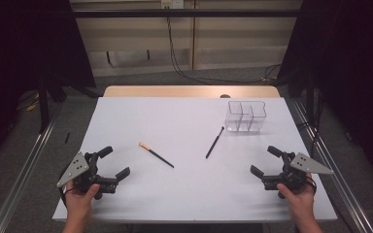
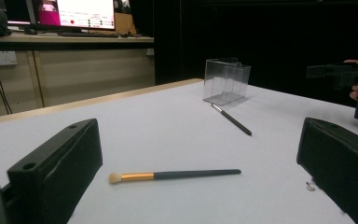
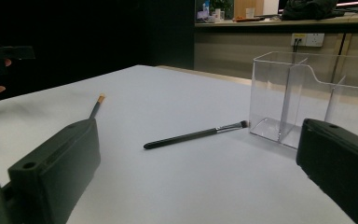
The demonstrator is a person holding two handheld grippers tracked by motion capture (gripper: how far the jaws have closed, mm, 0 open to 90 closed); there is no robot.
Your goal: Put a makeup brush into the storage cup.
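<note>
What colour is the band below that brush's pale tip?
Golden orange, on the brush; clearest in the left gripper view.

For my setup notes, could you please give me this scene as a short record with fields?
Surface: white table
Gold-banded brush: lying flat, left of centre, untouched
Black brush: lying flat, right of centre, tip near the box
Clear box: upright, far right, compartments look empty
Left gripper: open, holding nothing, near edge
Right gripper: open, holding nothing, near edge

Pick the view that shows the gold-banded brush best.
The left gripper view: the gold-banded brush lies close, side-on, whole. The high view shows it small; the right gripper view catches just its tip behind a finger.
</note>
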